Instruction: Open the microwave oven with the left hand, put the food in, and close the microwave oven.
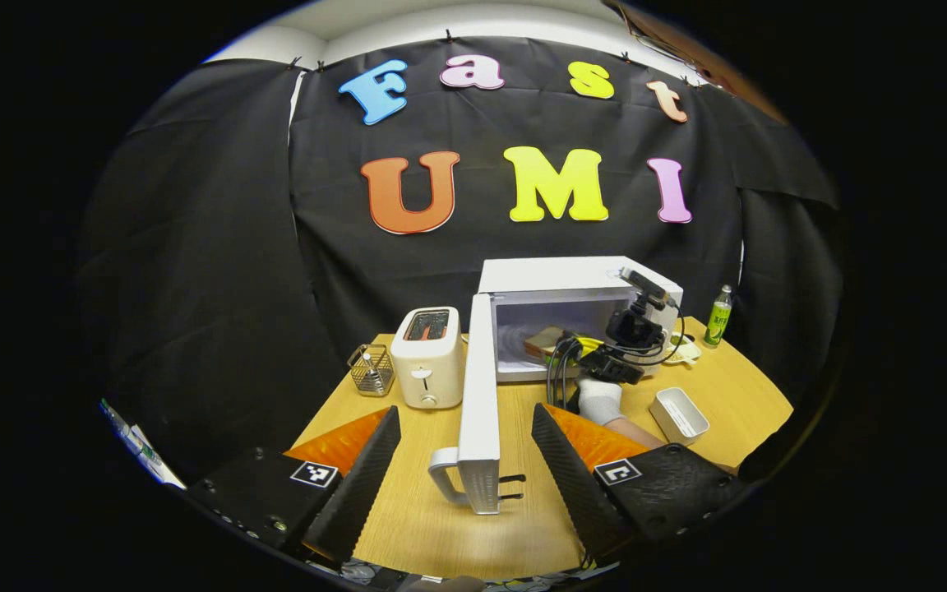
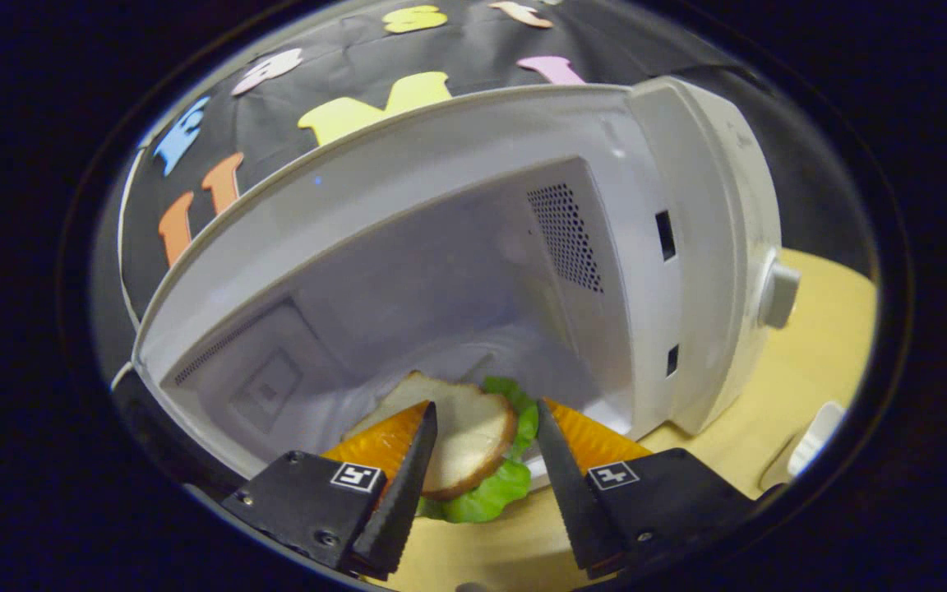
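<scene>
The white microwave (image 1: 572, 275) stands at the back of the wooden table with its door (image 1: 480, 386) swung wide toward me. My left gripper (image 1: 465, 408) is open; the door's edge and handle (image 1: 449, 478) stand between its fingers without touching them. At the oven's mouth, a gloved hand (image 1: 601, 400) holds my right gripper (image 1: 597, 355). The sandwich (image 1: 546, 341) lies inside. Up close, the sandwich (image 2: 465, 432), bread over green lettuce, lies on the cavity floor between the fingers of my right gripper (image 2: 483, 407). That gripper is open, with a gap at its right finger.
A white toaster (image 1: 428, 358) and a wire basket (image 1: 371, 370) stand left of the door. A white box (image 1: 679, 413), a plate (image 1: 685, 350) and a green bottle (image 1: 718, 315) are on the right. The microwave's knob (image 2: 778, 292) juts out beside the cavity.
</scene>
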The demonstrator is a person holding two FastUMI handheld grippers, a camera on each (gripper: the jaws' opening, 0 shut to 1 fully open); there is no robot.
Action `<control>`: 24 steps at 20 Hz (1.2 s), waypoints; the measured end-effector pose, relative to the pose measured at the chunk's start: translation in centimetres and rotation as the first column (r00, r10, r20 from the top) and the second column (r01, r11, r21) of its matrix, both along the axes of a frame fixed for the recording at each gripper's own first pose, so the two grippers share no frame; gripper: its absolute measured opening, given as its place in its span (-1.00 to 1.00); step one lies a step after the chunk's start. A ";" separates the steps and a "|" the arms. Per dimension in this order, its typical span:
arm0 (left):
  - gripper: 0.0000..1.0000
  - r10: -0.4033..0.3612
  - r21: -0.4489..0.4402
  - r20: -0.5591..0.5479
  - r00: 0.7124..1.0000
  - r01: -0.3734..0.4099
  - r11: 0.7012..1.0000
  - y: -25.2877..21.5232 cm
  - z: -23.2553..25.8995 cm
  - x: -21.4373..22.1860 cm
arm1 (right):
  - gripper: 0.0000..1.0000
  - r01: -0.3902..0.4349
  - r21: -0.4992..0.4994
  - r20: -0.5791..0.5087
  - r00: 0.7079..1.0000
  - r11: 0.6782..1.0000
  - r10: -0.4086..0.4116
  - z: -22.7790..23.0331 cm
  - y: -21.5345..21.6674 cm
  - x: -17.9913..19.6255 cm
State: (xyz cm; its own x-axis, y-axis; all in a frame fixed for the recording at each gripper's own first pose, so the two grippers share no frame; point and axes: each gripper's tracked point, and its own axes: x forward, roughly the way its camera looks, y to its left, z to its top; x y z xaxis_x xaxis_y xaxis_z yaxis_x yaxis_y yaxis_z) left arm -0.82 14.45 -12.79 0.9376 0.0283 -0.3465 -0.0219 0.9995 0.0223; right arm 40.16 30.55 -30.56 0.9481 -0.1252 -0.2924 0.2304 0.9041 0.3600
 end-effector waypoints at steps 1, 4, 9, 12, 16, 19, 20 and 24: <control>0.94 -0.002 -0.002 0.010 1.000 0.002 1.000 0.0 0.2 0.1 | 0.59 -0.007 -0.005 0.008 1.000 1.000 0.007 0.4 -0.1 -0.1; 0.94 -0.005 0.000 0.026 1.000 0.005 1.000 -0.1 0.6 0.3 | 0.73 -0.027 -0.030 0.034 0.999 0.999 0.028 2.2 -1.1 -1.2; 0.94 -0.006 0.008 0.056 0.998 0.006 1.000 0.1 1.7 0.6 | 0.83 -0.112 -0.058 0.054 0.992 0.992 0.115 6.1 -1.1 -3.6; 0.94 -0.009 0.015 0.077 0.997 0.008 1.000 0.3 2.7 0.7 | 0.82 -0.157 -0.063 0.057 0.985 0.985 0.161 8.8 -1.6 -6.1; 0.94 -0.013 0.017 0.104 0.995 0.012 1.000 0.4 3.9 0.5 | 0.86 -0.218 -0.120 0.079 0.970 0.968 0.229 13.8 -3.9 -10.4; 0.94 -0.023 0.016 0.129 0.991 0.021 1.000 0.4 4.6 0.5 | 0.93 -0.229 -0.204 0.084 0.965 0.952 0.250 17.3 -7.0 -13.9; 0.94 -0.026 0.019 0.135 0.990 0.023 1.000 0.5 4.8 0.6 | 0.93 -0.232 -0.231 0.086 0.963 0.945 0.257 18.5 -8.1 -15.1; 0.94 -0.024 0.015 0.167 0.986 0.022 1.000 1.0 5.5 1.1 | 0.94 -0.212 -0.311 0.097 0.963 0.926 0.253 22.7 -12.8 -19.1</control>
